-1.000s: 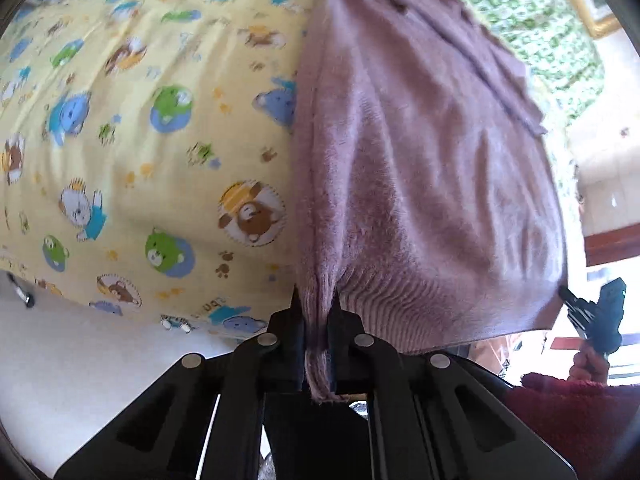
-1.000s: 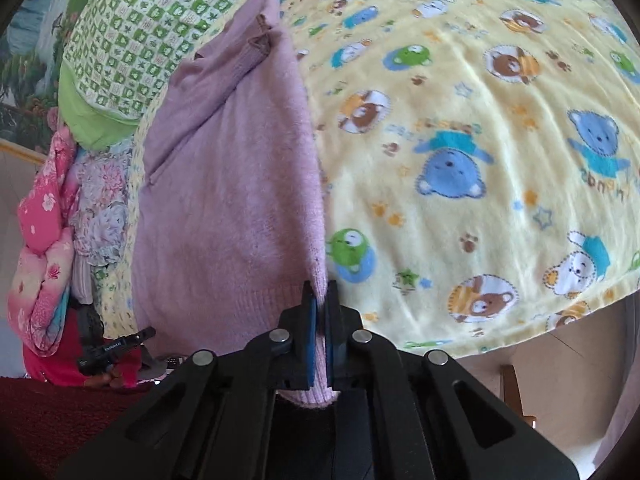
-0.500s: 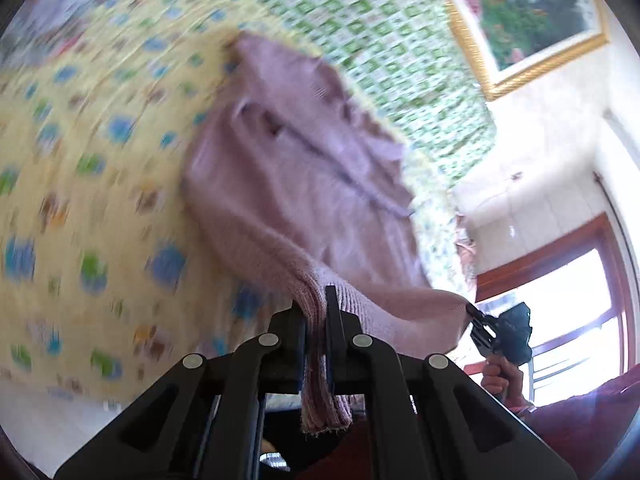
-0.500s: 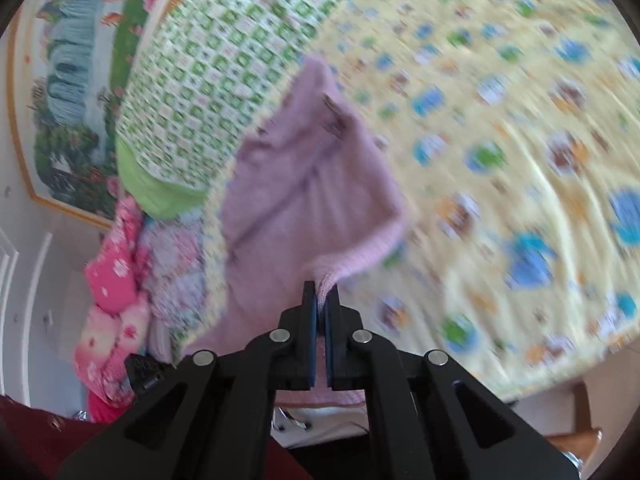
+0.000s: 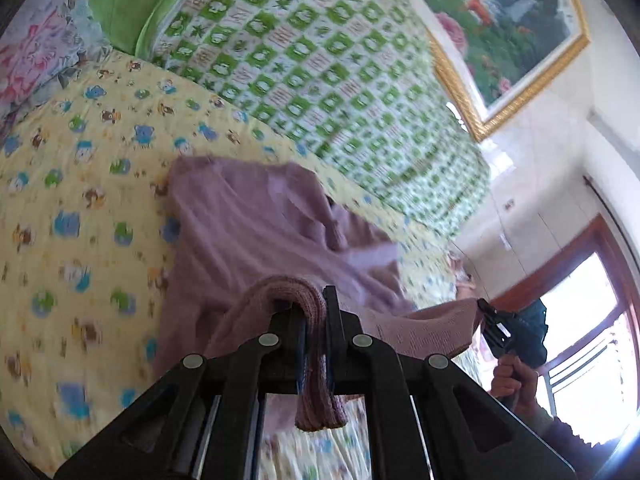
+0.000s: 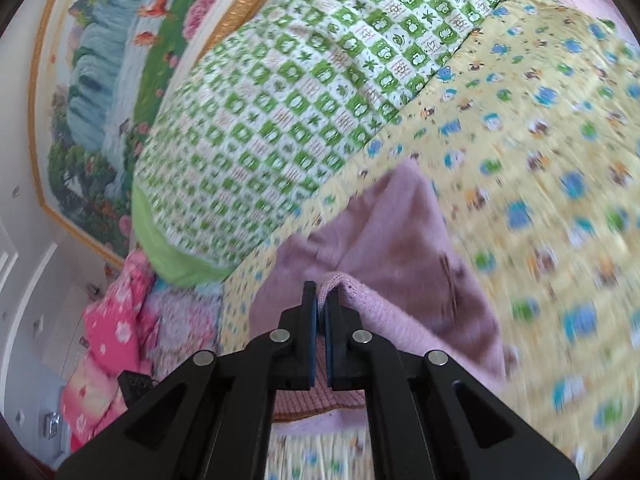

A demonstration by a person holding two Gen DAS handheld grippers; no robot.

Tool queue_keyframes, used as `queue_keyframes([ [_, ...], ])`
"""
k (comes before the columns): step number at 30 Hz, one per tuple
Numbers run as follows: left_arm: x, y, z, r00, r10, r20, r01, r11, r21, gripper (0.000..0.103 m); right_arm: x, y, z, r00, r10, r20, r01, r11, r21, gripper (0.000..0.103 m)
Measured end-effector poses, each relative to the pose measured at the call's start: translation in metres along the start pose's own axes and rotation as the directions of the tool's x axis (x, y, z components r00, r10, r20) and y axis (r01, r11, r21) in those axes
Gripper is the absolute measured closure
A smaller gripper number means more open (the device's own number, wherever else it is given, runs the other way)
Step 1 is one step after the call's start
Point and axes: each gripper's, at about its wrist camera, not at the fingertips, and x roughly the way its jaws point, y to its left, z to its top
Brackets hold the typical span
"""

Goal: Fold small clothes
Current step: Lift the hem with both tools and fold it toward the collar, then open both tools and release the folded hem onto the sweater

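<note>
A small mauve knitted sweater [image 5: 248, 232] lies on a yellow cartoon-print bed sheet [image 5: 72, 208], its collar end away from me. My left gripper [image 5: 316, 312] is shut on one corner of the ribbed hem, which hangs down between the jaws. My right gripper [image 6: 321, 300] is shut on the other hem corner of the sweater [image 6: 380, 240]. Both hold the hem lifted above the sweater's body, toward the collar end. The right gripper also shows in the left wrist view [image 5: 490, 320], gripping the stretched hem.
A green-and-white checked quilt [image 5: 320, 52] lies at the head of the bed. A gold-framed painting [image 6: 100, 80] hangs on the wall. Pink floral bedding [image 6: 116, 320] is piled beside the bed. A window with a wooden frame [image 5: 592, 320] is at the right.
Both grippers have lifted the hem off the bed edge and carried it forward over the sweater toward the collar. The lower half of the sweater has risen and is doubling over.
</note>
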Motion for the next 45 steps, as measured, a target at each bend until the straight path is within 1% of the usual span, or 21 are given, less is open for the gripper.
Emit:
queue_keyframes([
  [7, 0.083, 0.029, 0.059, 0.992, 0.121, -0.019, -0.121, 0.992, -0.031, 0.098, 0.100, -0.026, 0.067, 0.994, -0.095, -0.062, 0.095, 0.995, 0.007, 0.099],
  [10, 0.116, 0.048, 0.071, 0.983, 0.180, -0.046, -0.182, 0.982, -0.051, 0.098, 0.139, -0.036, 0.083, 0.985, -0.131, -0.110, 0.130, 0.991, -0.018, 0.099],
  [12, 0.132, 0.062, 0.077, 0.971, 0.233, -0.059, -0.237, 0.969, -0.073, 0.098, 0.163, -0.050, 0.091, 0.978, -0.158, -0.135, 0.160, 0.987, 0.004, 0.098],
  [15, 0.144, 0.076, 0.082, 0.962, 0.264, -0.064, -0.270, 0.957, -0.109, 0.096, 0.182, -0.067, 0.099, 0.970, -0.186, -0.156, 0.194, 0.980, 0.033, 0.095],
  [17, 0.145, 0.077, 0.083, 0.958, 0.279, -0.061, -0.284, 0.953, -0.105, 0.095, 0.185, -0.074, 0.101, 0.969, -0.182, -0.165, 0.193, 0.980, 0.053, 0.092],
  [19, 0.142, 0.072, 0.083, 0.950, 0.309, -0.051, -0.313, 0.945, -0.093, 0.091, 0.182, -0.081, 0.104, 0.971, -0.175, -0.163, 0.188, 0.980, 0.066, 0.077],
  [22, 0.128, 0.061, 0.079, 0.937, 0.350, -0.024, -0.351, 0.932, -0.090, 0.083, 0.164, -0.086, 0.108, 0.978, -0.175, -0.116, 0.186, 0.978, 0.091, 0.060],
  [24, 0.116, 0.050, 0.077, 0.924, 0.383, 0.016, -0.381, 0.921, -0.084, 0.070, 0.151, -0.087, 0.111, 0.984, -0.151, -0.093, 0.160, 0.981, 0.105, 0.059],
  [26, 0.099, 0.038, 0.075, 0.908, 0.413, 0.069, -0.407, 0.909, -0.087, 0.065, 0.142, -0.081, 0.114, 0.987, -0.134, -0.090, 0.141, 0.987, 0.079, 0.059],
  [28, 0.085, 0.023, 0.069, 0.918, 0.382, 0.107, -0.375, 0.924, -0.080, 0.065, 0.136, -0.069, 0.112, 0.989, -0.109, -0.102, 0.112, 0.993, 0.031, 0.059],
  [29, 0.084, 0.015, 0.065, 0.930, 0.352, 0.105, -0.347, 0.936, -0.063, 0.065, 0.134, -0.057, 0.108, 0.989, -0.087, -0.122, 0.086, 0.996, -0.016, 0.059],
  [30, 0.090, 0.003, 0.057, 0.951, 0.303, 0.067, -0.303, 0.953, -0.010, 0.065, 0.134, -0.044, 0.101, 0.987, -0.060, -0.147, 0.051, 0.996, -0.067, 0.059],
  [32, 0.107, -0.014, 0.043, 0.966, 0.257, -0.024, -0.254, 0.963, 0.085, 0.065, 0.140, -0.015, 0.077, 0.972, -0.020, -0.233, -0.028, 0.979, -0.201, 0.059],
  [33, 0.118, -0.022, 0.033, 0.968, 0.239, -0.082, -0.228, 0.965, 0.130, 0.065, 0.143, -0.004, 0.066, 0.962, -0.012, -0.273, -0.061, 0.965, -0.255, 0.059],
  [34, 0.129, -0.029, 0.021, 0.967, 0.214, -0.140, -0.190, 0.967, 0.169, 0.065, 0.149, 0.014, 0.044, 0.942, -0.007, -0.337, -0.114, 0.934, -0.338, 0.059],
  [35, 0.137, -0.033, 0.012, 0.965, 0.198, -0.174, -0.164, 0.967, 0.193, 0.065, 0.153, 0.024, 0.030, 0.929, -0.014, -0.371, -0.139, 0.913, -0.384, 0.059],
  [36, 0.148, -0.036, 0.002, 0.959, 0.189, -0.211, -0.141, 0.965, 0.222, 0.065, 0.160, 0.036, 0.009, 0.907, -0.026, -0.421, -0.179, 0.880, -0.439, 0.059],
  [38, 0.160, -0.036, -0.010, 0.951, 0.180, -0.252, -0.118, 0.963, 0.243, 0.065, 0.171, 0.043, -0.015, 0.878, -0.035, -0.477, -0.216, 0.861, -0.461, 0.059],
  [41, 0.178, -0.030, -0.021, 0.936, 0.155, -0.315, -0.074, 0.964, 0.254, 0.064, 0.195, 0.040, -0.038, 0.827, -0.037, -0.561, -0.247, 0.872, -0.422, 0.059],
  [43, 0.190, -0.028, -0.026, 0.924, 0.188, -0.333, -0.079, 0.946, 0.314, 0.064, 0.214, 0.036, -0.048, 0.806, -0.075, -0.587, -0.238, 0.867, -0.438, 0.059],
  [45, 0.201, -0.020, -0.026, 0.917, 0.203, -0.343, -0.080, 0.937, 0.341, 0.065, 0.230, 0.026, -0.051, 0.800, -0.129, -0.586, -0.200, 0.863, -0.464, 0.059],
])
